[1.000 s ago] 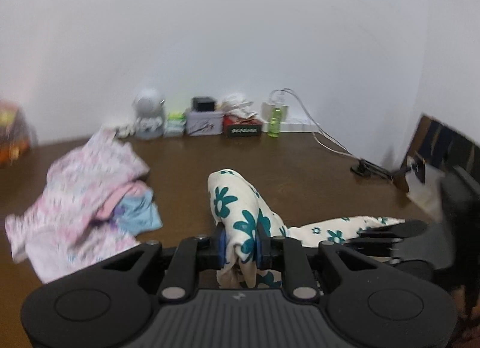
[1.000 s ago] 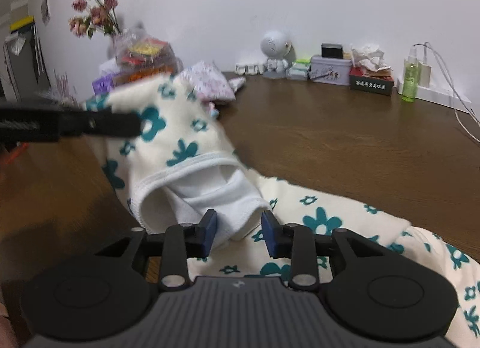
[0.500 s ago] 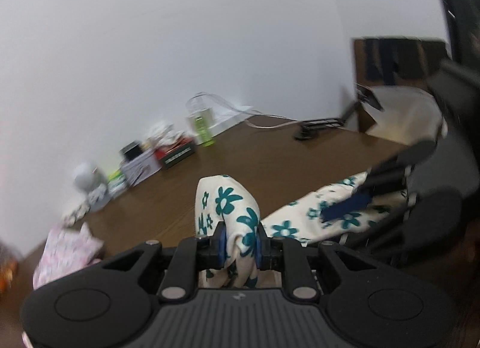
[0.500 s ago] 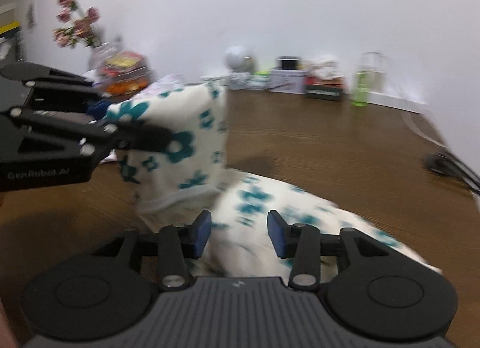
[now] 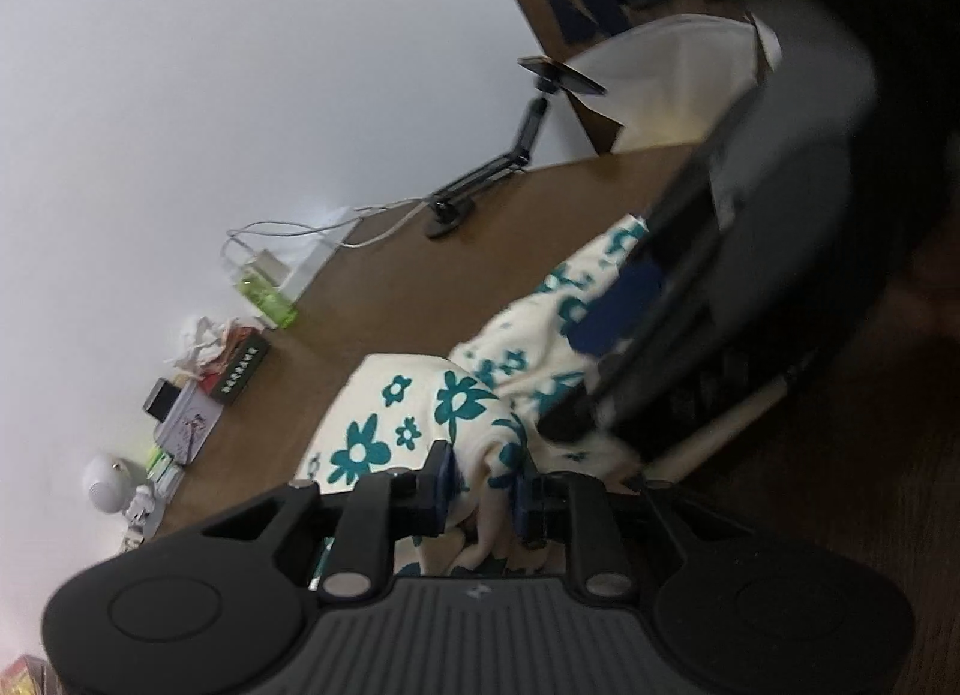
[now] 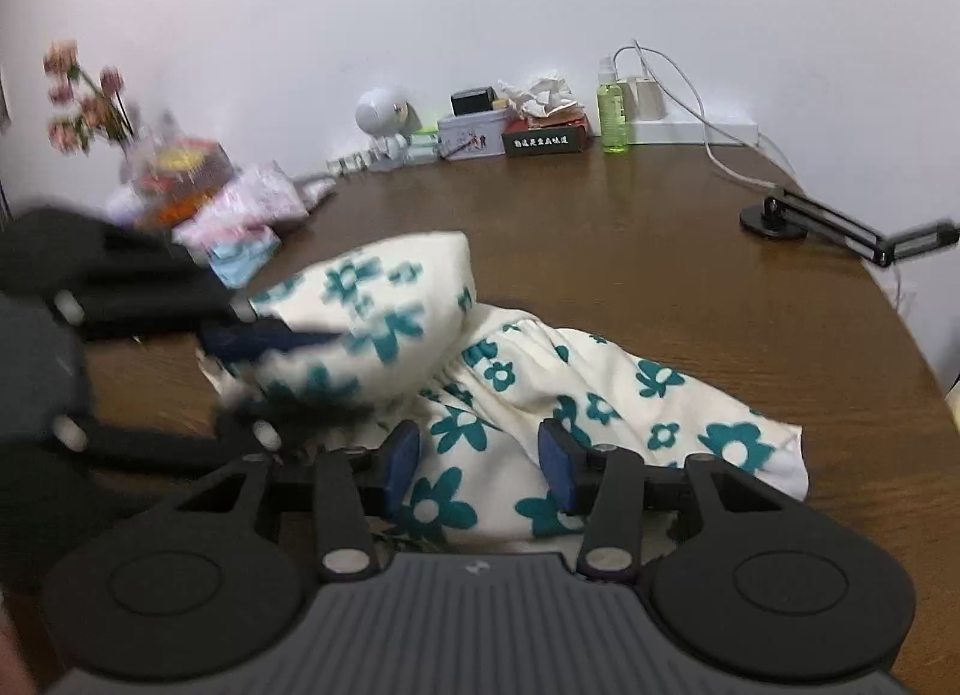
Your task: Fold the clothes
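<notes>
Right wrist view shows a soft cream garment (image 6: 600,395) printed with teal flowers, lying crumpled on a brown wood-grain table (image 6: 600,227); one end is lifted into a rounded, puffy fold at the left, the rest spreads flat toward the near right, with a gathered seam between the two parts. The right gripper (image 6: 483,464) has blue pads on black fingers; its jaws stand apart over the near edge of the cloth, fabric between them but the pads not pressing it, so it has let go. The left gripper (image 5: 483,485), tilted steeply in its own view, pinches a bunched ridge of the same cloth between its blue pads; its jaws are opening slightly, yet the pads still press the fabric. In the right wrist view it appears as a blurred black shape (image 6: 150,299) at the left, reaching into the lifted fold. Along the far wall stand a green bottle (image 6: 612,107), a grey tin (image 6: 471,134), a dark box (image 6: 543,140) and a round white figure (image 6: 378,110); a pink patterned garment pile (image 6: 246,212) lies far left; a black clamp arm (image 6: 840,221) sits at the far right edge.
</notes>
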The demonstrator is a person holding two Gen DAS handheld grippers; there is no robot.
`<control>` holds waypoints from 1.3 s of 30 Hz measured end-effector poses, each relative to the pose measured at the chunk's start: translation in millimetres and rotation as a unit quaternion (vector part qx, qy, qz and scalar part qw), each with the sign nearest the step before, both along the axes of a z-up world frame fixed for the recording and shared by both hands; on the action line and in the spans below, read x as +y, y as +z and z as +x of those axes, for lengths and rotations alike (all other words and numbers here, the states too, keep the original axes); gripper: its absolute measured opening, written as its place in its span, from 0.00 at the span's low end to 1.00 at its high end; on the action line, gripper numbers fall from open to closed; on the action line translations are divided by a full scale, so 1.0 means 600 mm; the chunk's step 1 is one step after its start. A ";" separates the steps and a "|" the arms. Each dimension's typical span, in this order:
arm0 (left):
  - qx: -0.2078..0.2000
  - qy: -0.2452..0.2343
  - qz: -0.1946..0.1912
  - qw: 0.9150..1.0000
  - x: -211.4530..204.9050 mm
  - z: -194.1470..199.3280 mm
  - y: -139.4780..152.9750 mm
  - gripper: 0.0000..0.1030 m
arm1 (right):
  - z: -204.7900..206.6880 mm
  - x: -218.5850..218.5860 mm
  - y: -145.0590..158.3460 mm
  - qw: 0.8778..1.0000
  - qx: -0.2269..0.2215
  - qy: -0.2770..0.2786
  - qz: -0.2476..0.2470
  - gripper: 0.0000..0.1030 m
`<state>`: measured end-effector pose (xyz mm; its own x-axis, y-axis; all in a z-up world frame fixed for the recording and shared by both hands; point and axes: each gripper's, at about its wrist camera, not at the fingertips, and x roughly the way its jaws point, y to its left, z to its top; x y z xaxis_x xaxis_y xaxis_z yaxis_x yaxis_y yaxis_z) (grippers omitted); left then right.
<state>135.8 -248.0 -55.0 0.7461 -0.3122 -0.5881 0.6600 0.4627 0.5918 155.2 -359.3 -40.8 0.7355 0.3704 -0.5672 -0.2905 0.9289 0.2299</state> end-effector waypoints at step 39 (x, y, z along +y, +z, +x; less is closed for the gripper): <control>0.146 0.076 -0.245 0.956 0.157 0.087 0.088 0.27 | 0.098 -0.023 0.085 0.996 -0.017 0.007 0.087 0.36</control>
<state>187.8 -154.0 -2.0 0.6310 -0.5044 -0.5895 0.6674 0.7403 0.0809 214.0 -373.1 10.1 0.7474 0.4716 -0.4680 -0.3143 0.8715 0.3763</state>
